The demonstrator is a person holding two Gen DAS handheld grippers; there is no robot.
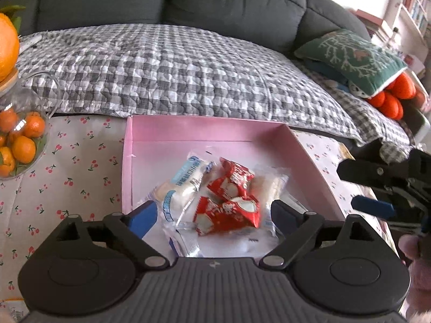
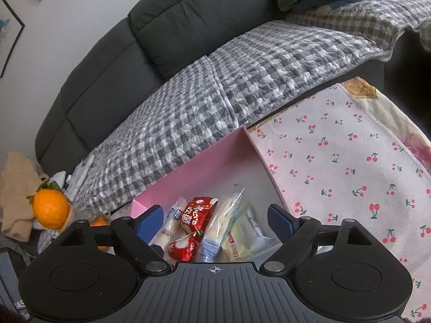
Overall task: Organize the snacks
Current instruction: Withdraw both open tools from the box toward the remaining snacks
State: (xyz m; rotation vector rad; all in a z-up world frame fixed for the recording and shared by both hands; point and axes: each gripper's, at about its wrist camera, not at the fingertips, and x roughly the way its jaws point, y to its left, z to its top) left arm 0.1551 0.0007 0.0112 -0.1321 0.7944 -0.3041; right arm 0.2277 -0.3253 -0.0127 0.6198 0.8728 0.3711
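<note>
A pink box sits on the cherry-print cloth and holds snacks: two red packets and clear white-and-blue packets. My left gripper is open, its fingers spread just above the pile, holding nothing. The right gripper shows at the right edge of the left wrist view. In the right wrist view the pink box holds the red packets, clear packets and a pale yellow packet. My right gripper is open over them, empty.
A glass jar of small oranges stands on the cloth at the left, with a big orange on its lid. A grey sofa with a checked quilt runs behind the table. Cherry cloth lies right of the box.
</note>
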